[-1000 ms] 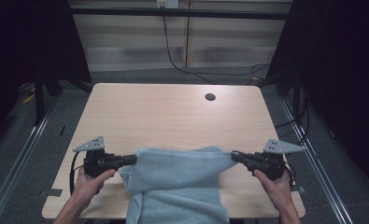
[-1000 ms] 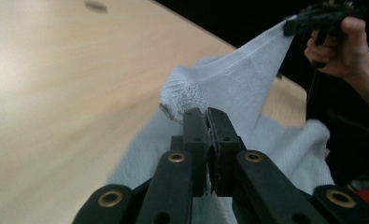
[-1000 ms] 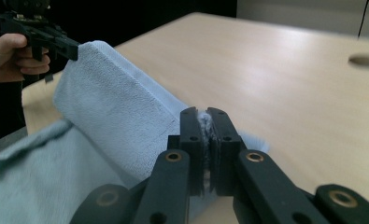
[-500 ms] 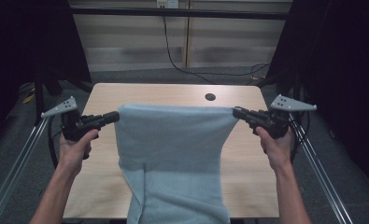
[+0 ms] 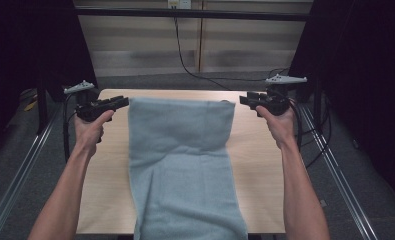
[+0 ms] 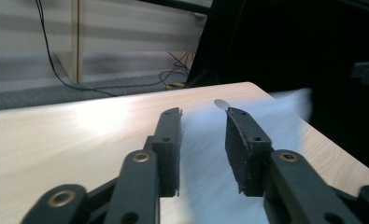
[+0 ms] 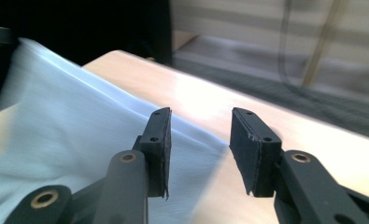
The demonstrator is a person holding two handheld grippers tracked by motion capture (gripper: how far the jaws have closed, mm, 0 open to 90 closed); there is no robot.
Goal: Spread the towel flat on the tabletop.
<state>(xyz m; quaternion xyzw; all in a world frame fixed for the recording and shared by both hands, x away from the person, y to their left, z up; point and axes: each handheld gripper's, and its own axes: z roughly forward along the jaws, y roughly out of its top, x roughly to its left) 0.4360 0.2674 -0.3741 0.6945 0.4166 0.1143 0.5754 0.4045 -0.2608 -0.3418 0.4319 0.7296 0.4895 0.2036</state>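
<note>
A light blue towel stretches down the middle of the wooden table, its near end hanging over the front edge. Its far edge runs straight between my two grippers. My left gripper is level with the towel's far left corner and stands open, nothing between its pads. The right gripper is just off the far right corner, also open. The towel is blurred in the left gripper view and in the right gripper view, below and beyond the jaws.
A small dark round disc sits on the table at the towel's far right corner, grey in the left gripper view. Bare tabletop lies on both sides of the towel. Metal rails flank the table, and cables run behind it.
Both hands carried the stretched towel up and forward over the table. Both grippers have opened and let go of its far corners, and the cloth is settling onto the table.
</note>
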